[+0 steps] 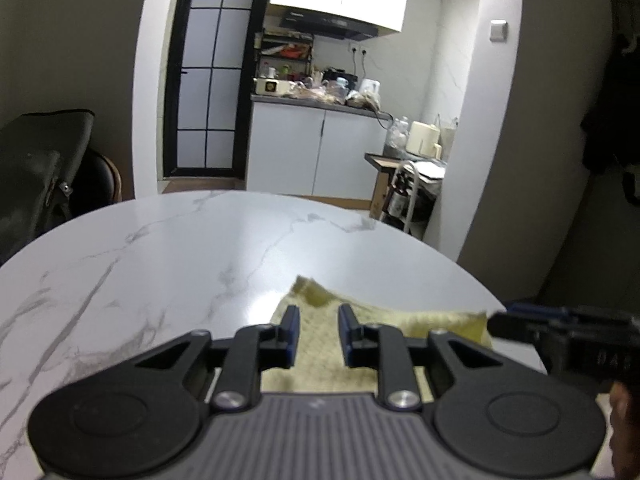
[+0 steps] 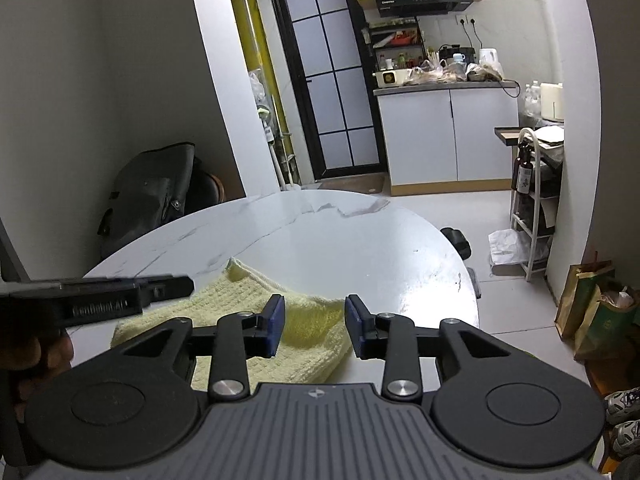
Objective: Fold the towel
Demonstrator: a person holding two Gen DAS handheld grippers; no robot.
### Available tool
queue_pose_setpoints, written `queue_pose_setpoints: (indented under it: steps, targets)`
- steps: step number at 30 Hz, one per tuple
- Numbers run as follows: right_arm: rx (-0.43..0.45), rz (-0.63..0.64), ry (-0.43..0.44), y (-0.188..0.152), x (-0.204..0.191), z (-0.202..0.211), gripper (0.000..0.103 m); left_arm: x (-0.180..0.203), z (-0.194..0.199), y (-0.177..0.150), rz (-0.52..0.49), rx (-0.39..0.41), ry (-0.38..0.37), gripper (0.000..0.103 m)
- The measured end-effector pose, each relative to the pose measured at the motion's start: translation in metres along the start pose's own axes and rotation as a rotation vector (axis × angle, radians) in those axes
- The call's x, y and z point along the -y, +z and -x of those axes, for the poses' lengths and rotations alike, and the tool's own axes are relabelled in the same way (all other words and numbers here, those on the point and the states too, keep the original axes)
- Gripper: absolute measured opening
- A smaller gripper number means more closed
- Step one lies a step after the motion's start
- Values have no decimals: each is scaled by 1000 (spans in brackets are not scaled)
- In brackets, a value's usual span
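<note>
Marble counter point(image 2: 360, 240) fills mid-frame; the yellow knitted towel point(image 2: 240, 312) lies folded at lower centre. Both the left gripper point(image 1: 319, 334) and right gripper point(image 2: 315, 326) hang released above it, gripping nothing. I judge it soft, light and limp, best pinched at a corner.

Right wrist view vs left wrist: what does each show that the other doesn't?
Only the right wrist view: floor right of the table with paper bags and shoes, and the yellow strip beside the door.

Only the left wrist view: the wall switch and dark items hanging at the right edge.

Both: the yellow towel lying on the marble table, the black-framed door, the kitchen counter, and each other's gripper: left gripper, right gripper, both open.
</note>
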State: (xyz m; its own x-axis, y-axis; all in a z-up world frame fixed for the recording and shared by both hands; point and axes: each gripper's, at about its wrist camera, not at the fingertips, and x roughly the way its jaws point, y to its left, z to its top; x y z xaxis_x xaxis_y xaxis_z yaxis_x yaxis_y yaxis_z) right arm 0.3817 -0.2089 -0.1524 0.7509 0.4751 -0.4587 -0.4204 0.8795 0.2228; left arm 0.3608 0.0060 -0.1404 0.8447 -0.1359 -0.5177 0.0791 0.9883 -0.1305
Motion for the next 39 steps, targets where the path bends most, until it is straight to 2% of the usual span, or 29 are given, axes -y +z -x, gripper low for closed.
queue_pose_setpoints:
  steps: [9,15,18,23,27,33,37,39]
  targets:
    - [-31,4,60,-6,-12,-5,37,15,-2,-13,-53,-49,-47,23]
    - [-97,-20,90,-9,-8,-19,37,20,-12,-15,-61,-73,-23,23]
    - [-143,-19,80,-10,-9,-29,37,20,-15,-16,-71,-82,-21,28]
    - [-149,28,54,-13,-18,-32,38,14,-16,-17,-62,-77,-27,30]
    - [-151,60,51,-14,-26,-34,48,12,-16,-17,-66,-78,-36,29]
    - [-146,101,60,-15,-38,-38,50,-2,-11,-20,-22,-71,-31,29]
    - [-130,126,37,-13,-48,-35,50,-12,-6,-18,1,-66,27,29]
    - [-124,152,24,-11,-54,-32,50,-21,1,-15,53,-40,46,30]
